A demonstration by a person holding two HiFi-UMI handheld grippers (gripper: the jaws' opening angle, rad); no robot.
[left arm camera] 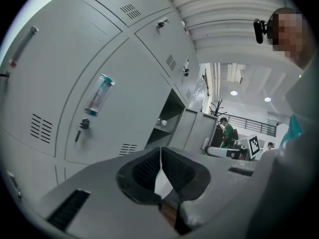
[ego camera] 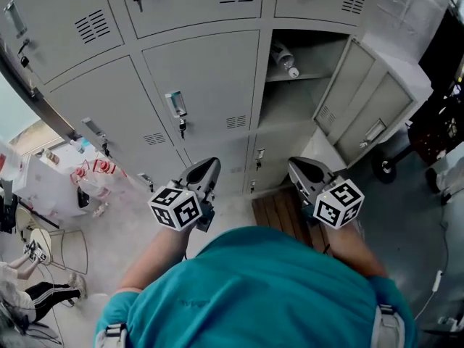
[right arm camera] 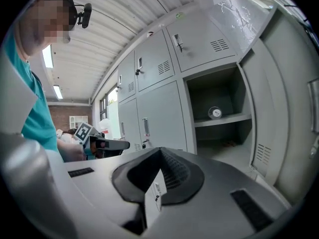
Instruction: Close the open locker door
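The locker door [ego camera: 360,96] stands open at the far right, swung out from its compartment [ego camera: 301,85]. The left gripper [ego camera: 205,170] and right gripper [ego camera: 303,168] hover nearer, fingers closed, empty.

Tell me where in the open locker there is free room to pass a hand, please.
Free: the space under the shelf, bordered by the open door on its right; also the shelf on both sides of the bottle. Crowded: the floor left of the lockers, with bags.
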